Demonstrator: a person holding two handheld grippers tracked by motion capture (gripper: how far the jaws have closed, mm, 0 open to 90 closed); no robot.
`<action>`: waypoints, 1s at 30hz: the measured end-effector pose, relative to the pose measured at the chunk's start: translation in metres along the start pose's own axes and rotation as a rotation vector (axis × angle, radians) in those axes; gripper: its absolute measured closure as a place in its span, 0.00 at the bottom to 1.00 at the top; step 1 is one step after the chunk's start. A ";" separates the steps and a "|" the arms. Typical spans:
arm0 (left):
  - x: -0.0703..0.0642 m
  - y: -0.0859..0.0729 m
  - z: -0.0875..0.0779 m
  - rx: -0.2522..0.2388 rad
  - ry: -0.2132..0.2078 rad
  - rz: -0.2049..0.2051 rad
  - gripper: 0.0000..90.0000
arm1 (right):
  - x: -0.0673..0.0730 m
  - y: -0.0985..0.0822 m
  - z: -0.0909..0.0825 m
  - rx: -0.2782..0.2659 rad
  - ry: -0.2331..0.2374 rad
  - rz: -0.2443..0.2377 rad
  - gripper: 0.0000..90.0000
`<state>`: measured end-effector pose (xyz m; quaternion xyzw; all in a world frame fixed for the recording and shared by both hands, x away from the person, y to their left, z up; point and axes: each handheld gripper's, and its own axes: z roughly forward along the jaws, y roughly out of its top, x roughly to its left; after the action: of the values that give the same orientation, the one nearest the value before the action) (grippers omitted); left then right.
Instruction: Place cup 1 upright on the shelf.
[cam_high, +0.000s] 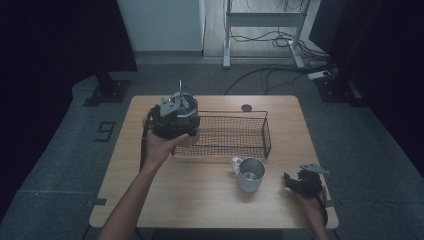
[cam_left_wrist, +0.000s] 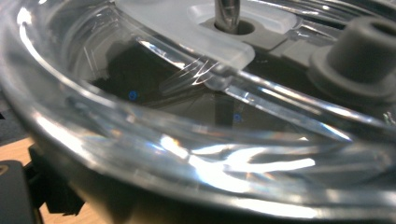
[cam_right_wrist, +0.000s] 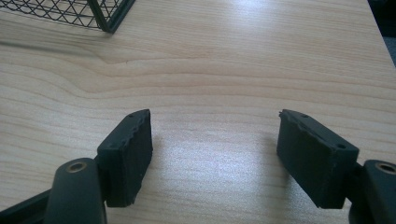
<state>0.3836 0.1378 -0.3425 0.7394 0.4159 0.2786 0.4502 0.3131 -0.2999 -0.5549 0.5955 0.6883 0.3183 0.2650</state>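
A steel cup with a clear lid (cam_high: 186, 106) and a metal straw (cam_high: 180, 88) is held over the left end of the black wire basket (cam_high: 265, 131). My left gripper (cam_high: 172, 121) is shut on the cup at its near side. In the left gripper view the clear lid (cam_left_wrist: 196, 140) sits very close, with the straw (cam_left_wrist: 227, 9) through its hole and a grey stopper (cam_left_wrist: 362, 51) beside it. My right gripper (cam_high: 291, 181) rests open near the table's front right corner, nothing between its pads (cam_right_wrist: 128, 156), over bare wood (cam_right_wrist: 215, 70).
A steel mug (cam_high: 250, 174) with its handle to the back left stands in front of the basket, left of my right gripper. A basket corner (cam_right_wrist: 105, 16) lies ahead of the right jaws. A round dark hole (cam_high: 246, 107) marks the table's far edge.
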 end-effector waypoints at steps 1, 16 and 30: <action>0.000 0.000 0.000 0.000 0.000 0.000 0.04 | 0.000 0.000 0.000 0.000 0.000 0.000 0.30; 0.005 0.009 0.017 0.007 -0.001 -0.028 0.04 | 0.000 0.000 0.000 -0.002 -0.001 0.001 0.30; 0.007 0.013 0.034 0.007 -0.006 -0.047 0.04 | 0.000 0.000 0.000 -0.002 0.000 0.002 0.30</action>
<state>0.4184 0.1257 -0.3459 0.7317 0.4328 0.2644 0.4554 0.3132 -0.2998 -0.5551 0.5958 0.6874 0.3192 0.2656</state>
